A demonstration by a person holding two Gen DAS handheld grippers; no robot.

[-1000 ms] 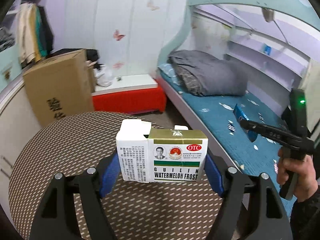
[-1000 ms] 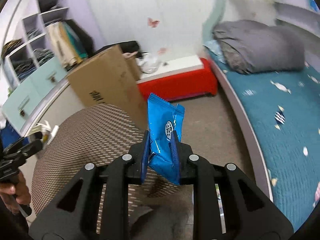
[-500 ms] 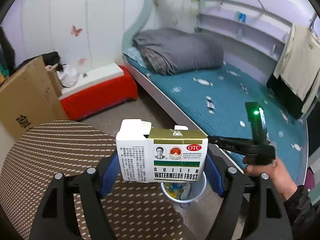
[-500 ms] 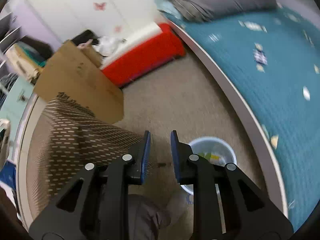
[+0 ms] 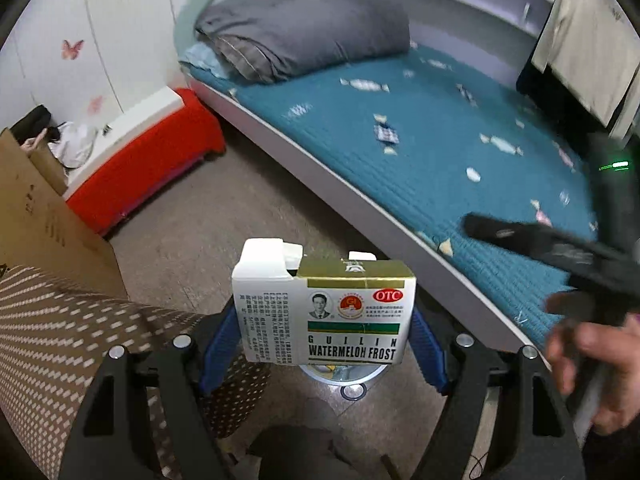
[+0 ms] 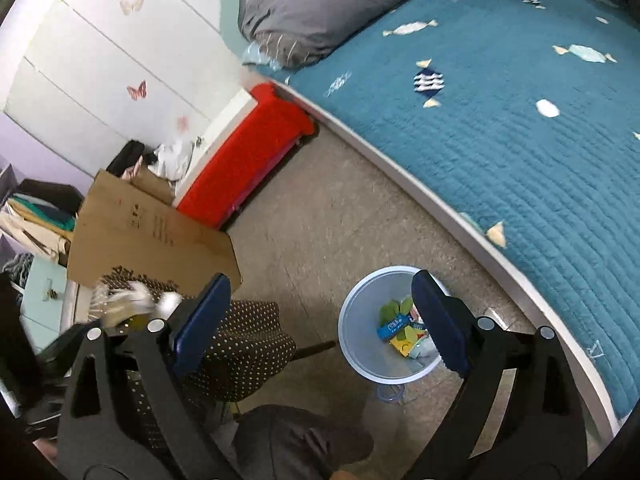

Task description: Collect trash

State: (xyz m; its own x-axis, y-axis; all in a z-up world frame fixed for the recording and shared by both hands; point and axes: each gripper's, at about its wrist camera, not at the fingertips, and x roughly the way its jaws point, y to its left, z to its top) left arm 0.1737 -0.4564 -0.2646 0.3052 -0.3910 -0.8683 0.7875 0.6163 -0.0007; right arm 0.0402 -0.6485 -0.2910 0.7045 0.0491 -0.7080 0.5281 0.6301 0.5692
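Between the left tongs' blue pads: left tongs (image 5: 324, 336) clamp a white and gold medicine box (image 5: 324, 316) marked "Watermelon Frost" and "OTC", held upright with its white top flap open.
Below the box: rim of the wastebasket (image 5: 344, 372) shows just under the box's lower edge, on the floor.
Left of the box: brown dotted tabletop (image 5: 60, 344) runs under the left pad.
Right edge of the left view: right hand (image 5: 592, 364), blurred, grips the black body of the other tool.
Right tongs: right tongs (image 6: 320, 320) stand wide apart with nothing between the blue pads.
Under the right tongs: pale blue wastebasket (image 6: 360, 320) sits on the floor, its far side behind the right pad.
Inside the wastebasket: blue wrapper (image 6: 392, 326) lies among green and yellow scraps.
Near the left pad of the right tongs: dotted tabletop corner (image 6: 240, 344); a blurred pale object at its far left edge cannot be made out.
Farther left: cardboard box (image 6: 152, 236) leans by the tabletop.
Beyond the cardboard: red bench (image 6: 244, 156) with a white top stands against the wall.
Far right: bed (image 6: 520, 120) with a teal quilt, and a folded grey blanket (image 6: 336, 0) at its head.
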